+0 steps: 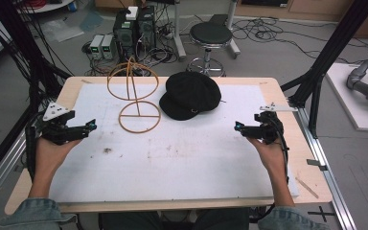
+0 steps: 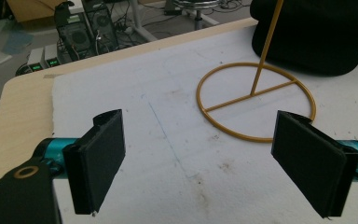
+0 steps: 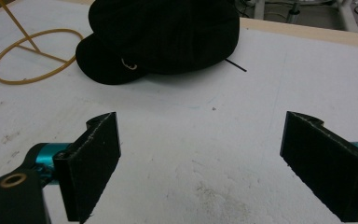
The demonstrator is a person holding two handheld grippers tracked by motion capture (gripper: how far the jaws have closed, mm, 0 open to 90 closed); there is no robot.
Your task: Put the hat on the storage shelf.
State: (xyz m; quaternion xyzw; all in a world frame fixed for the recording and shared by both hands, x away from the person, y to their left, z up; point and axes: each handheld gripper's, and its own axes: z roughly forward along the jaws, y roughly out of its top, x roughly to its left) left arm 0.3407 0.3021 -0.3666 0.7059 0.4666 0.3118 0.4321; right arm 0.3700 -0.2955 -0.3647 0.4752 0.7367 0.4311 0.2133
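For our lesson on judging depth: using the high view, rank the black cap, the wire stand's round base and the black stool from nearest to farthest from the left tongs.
1. Wire stand's round base, on the white mat, just right of the left tongs.
2. Black cap, farther right, beside the stand.
3. Black stool, on the floor beyond the table's far edge.

1. The counter (image 1: 278, 91) is pale wood and spans the middle of the high view.
2. A white, stained sheet (image 1: 196, 158) covers most of it.
3. A black cap (image 1: 191, 95) lies on the sheet, upper centre.
4. A gold wire stand (image 1: 139, 116) sits just left of the cap.
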